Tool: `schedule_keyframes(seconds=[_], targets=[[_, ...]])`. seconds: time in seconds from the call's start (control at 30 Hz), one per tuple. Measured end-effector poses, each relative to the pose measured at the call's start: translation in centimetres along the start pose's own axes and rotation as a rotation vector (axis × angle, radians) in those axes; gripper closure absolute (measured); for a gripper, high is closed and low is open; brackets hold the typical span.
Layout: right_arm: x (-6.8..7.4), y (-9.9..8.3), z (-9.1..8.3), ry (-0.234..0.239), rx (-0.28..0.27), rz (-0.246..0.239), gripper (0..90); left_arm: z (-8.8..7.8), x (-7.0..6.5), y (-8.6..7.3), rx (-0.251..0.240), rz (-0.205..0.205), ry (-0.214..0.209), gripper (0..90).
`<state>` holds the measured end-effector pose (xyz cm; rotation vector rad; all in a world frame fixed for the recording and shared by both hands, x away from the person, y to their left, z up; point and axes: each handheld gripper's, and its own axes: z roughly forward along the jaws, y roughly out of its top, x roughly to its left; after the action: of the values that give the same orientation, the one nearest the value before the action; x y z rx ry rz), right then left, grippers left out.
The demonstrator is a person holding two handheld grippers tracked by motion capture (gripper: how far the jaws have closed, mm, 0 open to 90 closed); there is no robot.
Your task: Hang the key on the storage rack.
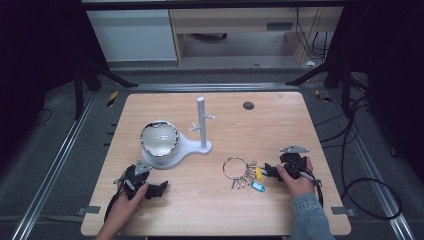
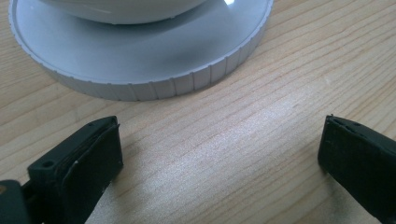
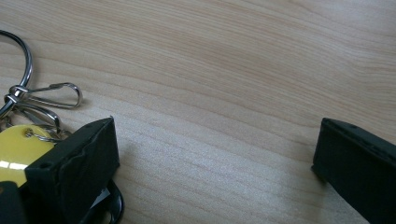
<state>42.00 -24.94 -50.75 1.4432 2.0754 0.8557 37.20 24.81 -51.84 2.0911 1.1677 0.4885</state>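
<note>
the key ring [image 1: 236, 167] lies flat on the tabletop [image 1: 280, 130], right of centre, with its bunch of keys [image 1: 243, 179], a yellow tag [image 1: 258, 173] and a blue tag [image 1: 257, 186] fanned out on the side facing the right hand-held gripper [image 1: 270, 170]. that gripper sits just beside the bunch, jaws spread wide and empty; in the right gripper view one jaw rests against the yellow tag [image 3: 16, 151] and a small snap clip [image 3: 56, 93] lies close ahead of it. the left hand-held gripper [image 1: 159, 189] rests low on the tabletop near the front edge, jaws likewise apart with nothing between them, facing the ribbed base [image 2: 154, 70] of a grey stand [image 1: 175, 150] that carries a bowl [image 1: 159, 138] and an upright post with pegs [image 1: 201, 122]. judgement on handling: the bunch looks light but loose, so it will swing and jingle once lifted, and the smooth wire ring is thin, hard and likely to slip between flat pads. the plastic tags offer broader, flatter faces but would let the rest dangle. best hold appears to be across the ring wire itself, near where the keys gather, with the jaw slid under it from the tabletop side.
</note>
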Motion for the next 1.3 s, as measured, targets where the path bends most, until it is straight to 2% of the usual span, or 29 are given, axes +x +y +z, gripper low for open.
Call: schedule_keyframes(seconds=[0.2, 0.23, 0.3, 0.33, 0.4, 0.5, 0.57, 0.63, 0.7, 0.77, 0.8, 0.83, 0.87, 1.17, 1.2, 1.3], targets=[[0.0, 0.0, -0.1, 0.006, -0.001, -0.001, 1.6, 0.0, 0.0, 0.2, 0.014, -0.003, 0.001, 0.0], [-0.1, 0.0, -0.1, 0.017, -0.006, -0.015, 4.2, 0.0, 0.0, 0.2, 0.017, -0.003, 0.000, 0.0], [-0.2, 0.0, -0.2, 0.020, -0.005, -0.013, 7.0, 0.0, 0.0, 0.2, 0.017, -0.002, -0.001, 0.0], [-0.3, 0.1, -0.4, 0.030, 0.000, -0.017, 13.1, 0.0, 0.0, 0.2, 0.016, -0.001, 0.000, 0.0], [-0.4, 0.5, -0.7, 0.046, 0.013, -0.020, 15.4, 0.0, 0.0, 0.1, 0.016, -0.002, 0.001, 0.0], [-0.6, 1.4, -1.3, 0.065, 0.057, -0.071, 18.6, 0.0, 0.0, 0.1, 0.016, 0.001, -0.001, 0.0], [-0.5, 1.6, -1.5, 0.073, 0.068, -0.082, 18.6, 0.0, 0.0, 0.1, 0.015, 0.001, -0.002, 0.0], [-0.5, 2.9, -2.3, 0.095, 0.108, -0.124, 19.8, 0.0, 0.0, 0.1, 0.015, 0.001, -0.002, 0.0], [-0.5, 3.8, -2.8, 0.104, 0.124, -0.144, 23.7, 0.0, 0.0, 0.1, 0.015, 0.001, -0.002, 0.0], [-0.5, 4.1, -2.9, 0.110, 0.133, -0.156, 23.8, 0.0, 0.0, 0.1, 0.016, 0.001, -0.003, 0.0], [-0.4, 4.9, -3.2, 0.132, 0.162, -0.189, 25.6, 0.0, 0.0, 0.1, 0.016, 0.001, -0.002, 0.0], [-0.4, 4.9, -3.2, 0.132, 0.162, -0.189, 25.6, 0.0, 0.0, 0.1, 0.016, 0.001, -0.002, 0.0], [-0.2, 5.5, -3.4, 0.141, 0.198, -0.226, 27.0, 0.0, 0.0, 0.1, 0.016, 0.001, -0.002, 0.0], [0.2, 6.7, -3.7, 0.189, 0.262, -0.281, 37.6, -0.1, 0.0, 0.1, 0.012, 0.001, -0.001, 0.0], [0.5, 6.8, -3.7, 0.206, 0.267, -0.310, 42.7, -0.1, 0.0, 0.1, 0.011, 0.000, -0.001, 0.0], [0.8, 6.9, -3.6, 0.214, 0.282, -0.335, 44.0, -0.1, 0.0, 0.1, 0.011, 0.001, -0.001, 0.0]])
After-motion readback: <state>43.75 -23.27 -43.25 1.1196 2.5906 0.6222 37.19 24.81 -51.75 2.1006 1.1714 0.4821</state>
